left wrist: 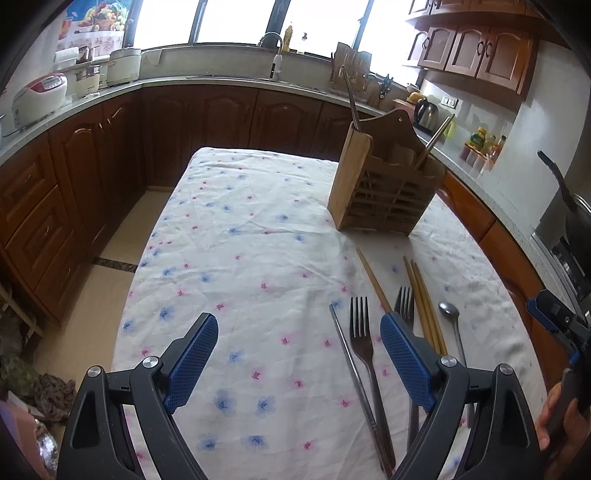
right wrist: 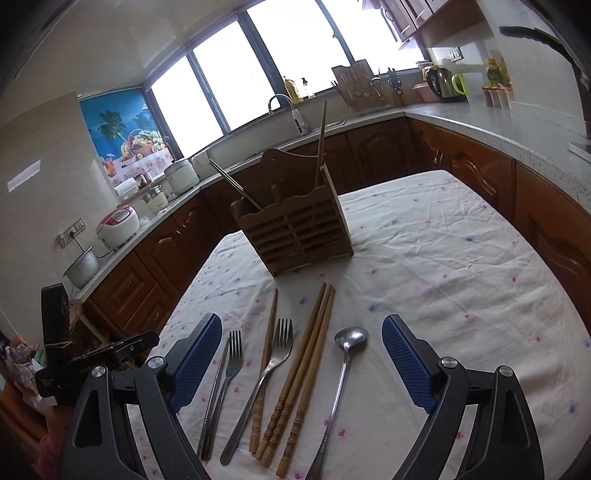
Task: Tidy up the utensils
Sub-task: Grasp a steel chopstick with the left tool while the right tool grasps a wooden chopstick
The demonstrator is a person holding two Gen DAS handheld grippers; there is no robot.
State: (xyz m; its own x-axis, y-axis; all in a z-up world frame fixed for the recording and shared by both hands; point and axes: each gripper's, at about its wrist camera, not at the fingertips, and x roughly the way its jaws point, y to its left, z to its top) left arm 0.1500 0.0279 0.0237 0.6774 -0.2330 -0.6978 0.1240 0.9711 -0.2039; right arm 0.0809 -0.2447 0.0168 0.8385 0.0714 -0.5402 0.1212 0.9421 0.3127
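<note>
We see the right gripper (right wrist: 302,360) spread, empty, above the utensil row (right wrist: 280,373) on the floral cloth (right wrist: 443,266) before the wooden holder (right wrist: 295,229). Only the right view shows all handles. The left gripper (left wrist: 298,356) is spread, empty; its view alone shows a hand (left wrist: 561,417).

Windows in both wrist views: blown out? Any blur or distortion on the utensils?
Left wrist: windows clipped white, counter bowed by fisheye, forks sharp. Right wrist: windows also clipped, spoon and chopsticks sharp, soft even light, faint shadows.
</note>
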